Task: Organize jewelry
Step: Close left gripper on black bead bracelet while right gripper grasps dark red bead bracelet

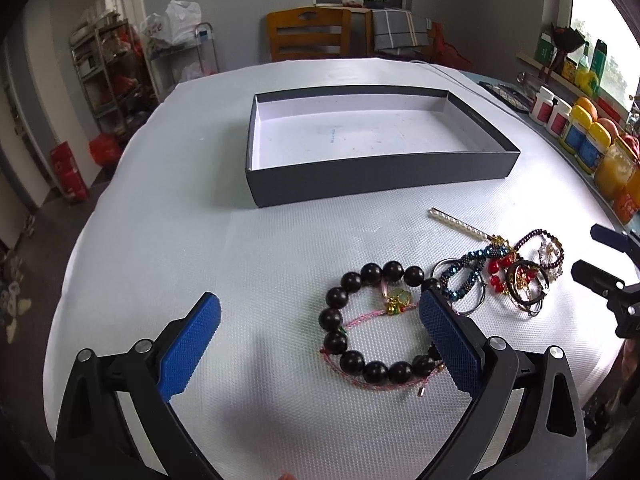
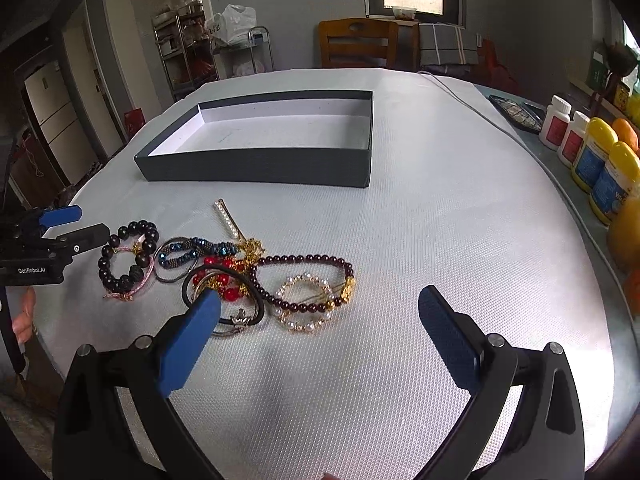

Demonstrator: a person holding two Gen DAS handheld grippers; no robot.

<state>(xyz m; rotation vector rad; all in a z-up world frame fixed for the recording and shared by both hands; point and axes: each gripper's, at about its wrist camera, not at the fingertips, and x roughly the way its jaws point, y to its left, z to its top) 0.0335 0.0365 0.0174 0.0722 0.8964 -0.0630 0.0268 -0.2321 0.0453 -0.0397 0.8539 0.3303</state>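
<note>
- Left gripper (image 1: 320, 320) was over the near part of the table (image 1: 160, 240), fingers spread wide, nothing between them. Its right finger (image 1: 448, 344) overlapped the right side of the black bracelet (image 1: 360, 320) in the left wrist view; contact could not be judged.
- Right gripper (image 2: 320, 320) also had its fingers wide apart and held nothing. Its left finger (image 2: 192, 336) covered part of the hair tie (image 2: 224, 292) in its own view; whether it touched could not be told.
- Black bracelet lay flat on the table at the left end of the jewelry, with a pink cord (image 1: 360, 322) and a small gold-green charm (image 1: 396, 302) lying within and across the ring.
- Just right of it: a blue bead chain (image 1: 466, 276) over a metal ring, then red beads (image 2: 228, 280) tangled with the hair tie and gold bits.
- A dark red bracelet (image 2: 304, 260) looped around a pearl ring (image 2: 304, 304), at the right end of the pile.
- A pearl clip (image 2: 226, 218) lay on the far side of the pile, pointing toward the box.
- Box (image 2: 260, 168), dark outside, white inside, sat open farther back on the table, well apart from the jewelry. Nothing lay in it.
- Bottles (image 2: 592, 160) stood along the right table edge; a chair (image 2: 356, 44) stood behind the table.
</note>
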